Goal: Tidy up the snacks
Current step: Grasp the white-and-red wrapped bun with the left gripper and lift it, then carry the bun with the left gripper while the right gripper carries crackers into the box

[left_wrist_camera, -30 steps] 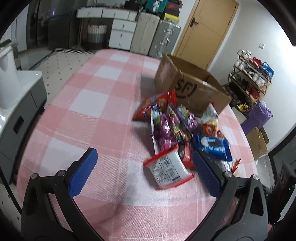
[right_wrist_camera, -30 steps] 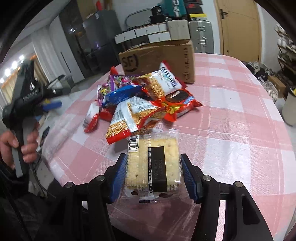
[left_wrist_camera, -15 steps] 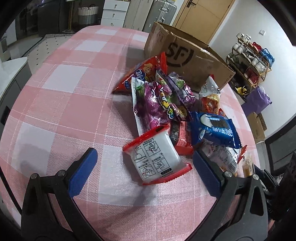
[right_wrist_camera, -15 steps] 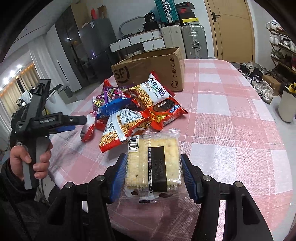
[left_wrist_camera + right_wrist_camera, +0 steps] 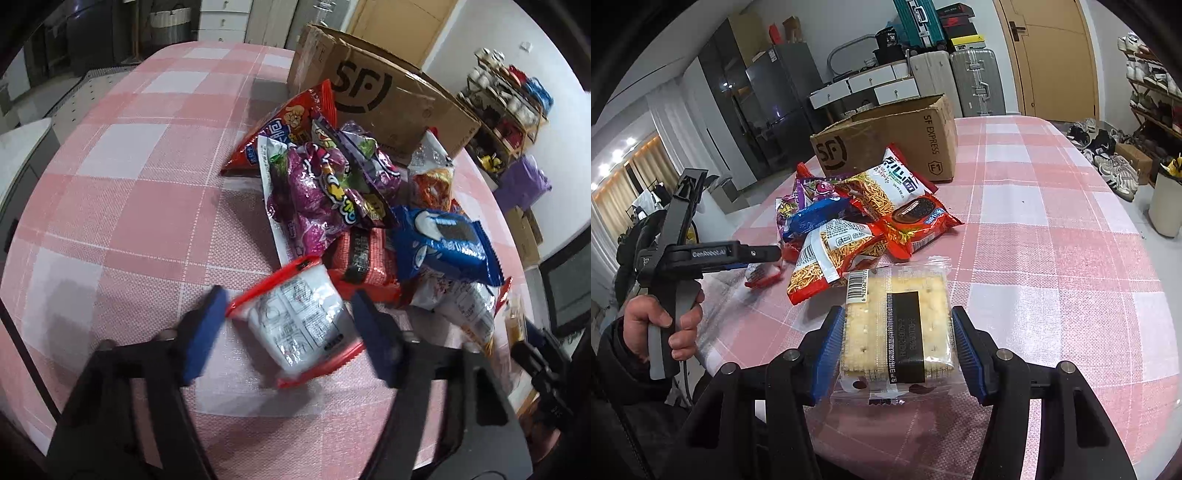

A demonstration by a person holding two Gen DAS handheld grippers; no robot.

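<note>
A white packet with red edges (image 5: 299, 325) lies on the pink checked tablecloth (image 5: 129, 192) at the near end of a snack pile. My left gripper (image 5: 290, 321) straddles it with its jaws closing; the blue pads (image 5: 207, 328) are at the packet's sides and it looks unsqueezed. The pile holds a blue cookie packet (image 5: 443, 247), a purple candy bag (image 5: 314, 192) and a red chip bag (image 5: 291, 122). An open cardboard box (image 5: 388, 96) stands behind it. My right gripper (image 5: 898, 332) is shut on a clear cracker pack (image 5: 897, 314), held above the table's near edge.
In the right wrist view, a person's hand (image 5: 665, 325) holds the left gripper (image 5: 764, 254) at the pile's left. The box (image 5: 886, 140) sits mid-table. Suitcases (image 5: 975, 81) and drawers stand at the far wall. A shoe rack (image 5: 1152, 92) is at the right.
My left gripper came down and forward onto the white and red packet, and its jaws narrowed around it. My right gripper stayed put with the cracker pack.
</note>
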